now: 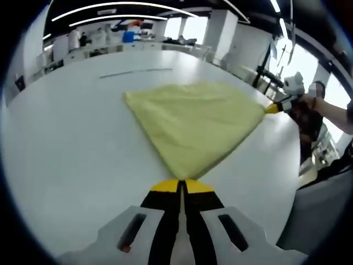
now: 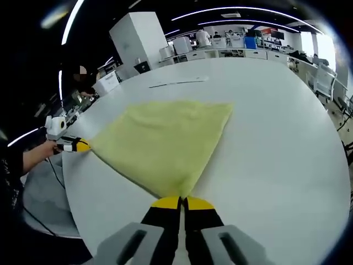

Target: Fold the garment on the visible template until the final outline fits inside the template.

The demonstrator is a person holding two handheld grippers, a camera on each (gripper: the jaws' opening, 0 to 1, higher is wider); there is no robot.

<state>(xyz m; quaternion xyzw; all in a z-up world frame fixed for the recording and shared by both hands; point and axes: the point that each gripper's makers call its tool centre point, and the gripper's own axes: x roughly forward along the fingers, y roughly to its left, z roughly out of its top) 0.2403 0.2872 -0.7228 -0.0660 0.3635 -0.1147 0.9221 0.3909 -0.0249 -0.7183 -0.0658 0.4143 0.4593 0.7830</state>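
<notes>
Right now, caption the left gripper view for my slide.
Left gripper and right gripper pinch corners of yellow garment on white table.

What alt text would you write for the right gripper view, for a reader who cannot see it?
A yellow cloth lies spread on a white table, the right gripper pinching its near corner with shut jaws. The left gripper grips the corner at the table's left edge.
</notes>
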